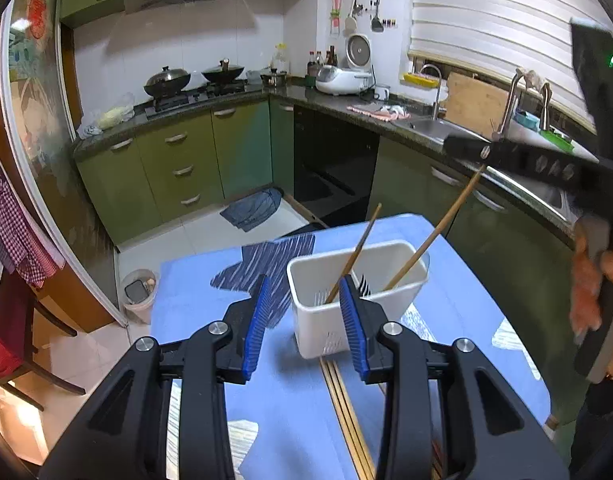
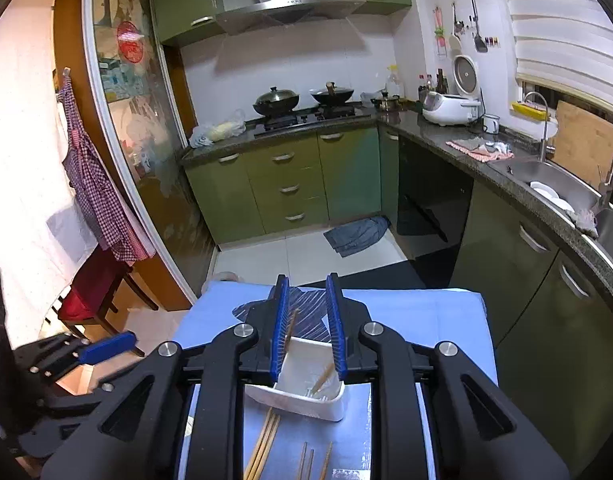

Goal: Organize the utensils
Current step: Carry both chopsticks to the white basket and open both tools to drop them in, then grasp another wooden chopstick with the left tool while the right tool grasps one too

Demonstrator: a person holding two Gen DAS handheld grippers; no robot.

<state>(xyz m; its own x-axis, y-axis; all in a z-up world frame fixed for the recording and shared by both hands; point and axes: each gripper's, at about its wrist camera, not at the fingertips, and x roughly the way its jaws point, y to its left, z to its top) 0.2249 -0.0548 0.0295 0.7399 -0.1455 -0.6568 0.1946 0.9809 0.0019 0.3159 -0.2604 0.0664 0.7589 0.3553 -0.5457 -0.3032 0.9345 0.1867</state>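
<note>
A white utensil holder [image 1: 318, 332] stands on the blue-clothed table [image 1: 194, 280], with two wooden chopsticks leaning in it [image 1: 356, 250] [image 1: 434, 236]. My left gripper [image 1: 305, 284] is open just in front of the holder's near left corner, with nothing between its blue pads. In the right wrist view my right gripper [image 2: 307, 280] hovers over the holder [image 2: 306, 404], jaws slightly apart. A chopstick [image 2: 292, 322] stands loose between them, close to the left pad. Several loose chopsticks [image 1: 346, 408] [image 2: 264, 444] lie on the cloth in front of the holder.
A hand [image 1: 586, 280] holds the right gripper at the right. Green cabinets and a sink counter [image 2: 546, 200] run along the right of the table. A small bin [image 1: 140, 294] and a red chair [image 2: 86, 300] stand on the floor to the left.
</note>
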